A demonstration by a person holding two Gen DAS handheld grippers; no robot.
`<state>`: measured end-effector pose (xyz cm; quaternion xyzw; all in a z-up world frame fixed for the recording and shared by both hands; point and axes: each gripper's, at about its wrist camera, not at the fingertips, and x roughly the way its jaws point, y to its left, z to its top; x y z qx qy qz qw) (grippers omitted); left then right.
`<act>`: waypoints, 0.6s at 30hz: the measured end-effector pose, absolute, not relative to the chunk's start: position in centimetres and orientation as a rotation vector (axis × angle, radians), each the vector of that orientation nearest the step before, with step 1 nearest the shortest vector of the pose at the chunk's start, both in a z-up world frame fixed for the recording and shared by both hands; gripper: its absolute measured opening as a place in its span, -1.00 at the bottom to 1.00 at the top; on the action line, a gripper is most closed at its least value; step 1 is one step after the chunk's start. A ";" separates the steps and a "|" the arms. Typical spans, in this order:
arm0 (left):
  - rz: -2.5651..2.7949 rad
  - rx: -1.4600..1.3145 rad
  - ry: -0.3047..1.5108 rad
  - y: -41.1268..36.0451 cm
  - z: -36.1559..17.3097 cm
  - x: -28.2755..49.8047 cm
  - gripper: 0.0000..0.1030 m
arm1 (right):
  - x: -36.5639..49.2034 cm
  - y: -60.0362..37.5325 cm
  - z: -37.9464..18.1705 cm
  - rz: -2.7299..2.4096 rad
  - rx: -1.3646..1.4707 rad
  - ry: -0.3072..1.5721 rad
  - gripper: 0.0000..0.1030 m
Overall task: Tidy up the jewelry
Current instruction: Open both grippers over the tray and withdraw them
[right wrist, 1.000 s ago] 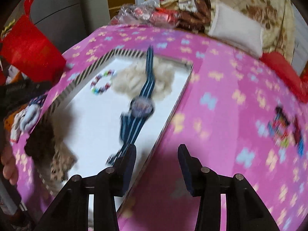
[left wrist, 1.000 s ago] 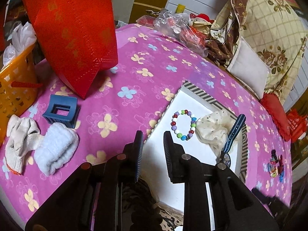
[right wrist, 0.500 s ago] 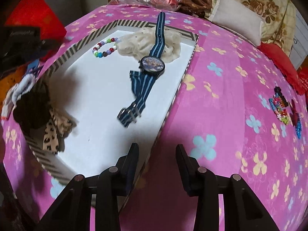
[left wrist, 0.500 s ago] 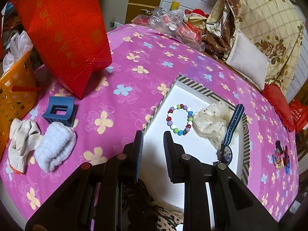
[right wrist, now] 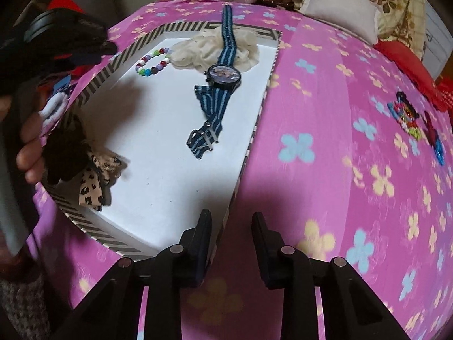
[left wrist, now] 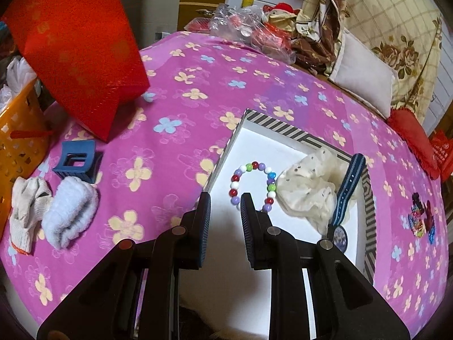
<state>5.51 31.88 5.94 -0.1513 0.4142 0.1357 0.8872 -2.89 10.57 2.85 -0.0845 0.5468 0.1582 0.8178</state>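
The left gripper (left wrist: 225, 208) is being held over the near part of a white tray (left wrist: 283, 147) with a striped rim, its jaws standing a narrow gap apart with nothing between them. Just past its right fingertip, at about one o'clock, a bracelet of coloured beads (left wrist: 252, 184) is lying flat on the tray floor, partly hidden by that finger. A cream scrunchie (left wrist: 307, 192) is resting against the bracelet at three o'clock, and a blue striped watch (left wrist: 346, 189) is draped over the scrunchie's far side.

The right gripper (right wrist: 231, 228) is being carried above the tray's near right corner, its left finger over the striped rim (right wrist: 249, 147) and its right finger over the pink flowered cloth (right wrist: 354, 85). Its jaws have just been closing; they are parted and nothing is being gripped between them. In its view the watch (right wrist: 223, 75) is lying at twelve o'clock, face up, its strap trailing toward the gripper; the scrunchie (right wrist: 198, 49) and bracelet (right wrist: 153, 63) are sitting beyond it toward eleven o'clock. A leopard-print hair tie with a dark tuft (right wrist: 82, 167) is lying in the tray at nine o'clock, beside the person's fingers (right wrist: 29, 153) on the other gripper's handle.

Outside the tray, in the left view, a blue hair claw (left wrist: 78, 164) is sitting on the cloth at ten o'clock, near rolled socks (left wrist: 53, 212), an orange basket (left wrist: 19, 141) and a red bag (left wrist: 76, 48). A beaded hair clip (right wrist: 410, 119) is lying on the cloth at two o'clock from the right gripper, well apart from the tray.
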 end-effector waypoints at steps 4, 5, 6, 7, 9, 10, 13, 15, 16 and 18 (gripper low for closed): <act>0.274 -0.296 0.882 30.8 5.3 6.1 -0.60 | -3.9 10.4 3.0 0.388 -0.181 1.153 -0.46; 0.272 -0.294 0.879 30.6 5.4 6.1 -0.60 | -3.9 9.8 3.2 0.406 -0.157 1.144 -0.46; 0.268 -0.288 0.868 30.3 5.7 6.0 -0.60 | -3.9 9.2 3.3 0.423 -0.127 1.138 -0.46; 0.260 -0.278 0.850 29.9 6.1 5.7 -0.60 | -3.9 8.5 3.5 0.431 -0.103 1.131 -0.46; 0.239 -0.263 0.816 29.2 7.0 5.1 -0.60 | -4.0 7.0 4.1 0.426 -0.067 1.110 -0.31; 0.224 -0.260 0.801 28.8 7.5 4.8 -0.60 | -3.7 5.7 4.4 0.419 -0.049 1.096 -0.23; 0.147 -0.273 0.770 27.1 9.1 3.5 -0.50 | -2.6 1.6 5.0 0.366 0.024 1.059 -0.07; 0.081 -0.274 0.744 25.6 10.1 2.7 -0.39 | -1.8 -1.0 5.2 0.319 0.068 1.045 -0.07; 0.054 -0.260 0.726 24.6 10.7 2.3 -0.36 | -1.2 -2.8 5.4 0.273 0.101 1.030 -0.07; 0.017 -0.225 0.696 22.7 11.4 1.6 -0.29 | -0.1 -5.5 5.4 0.194 0.132 1.022 -0.07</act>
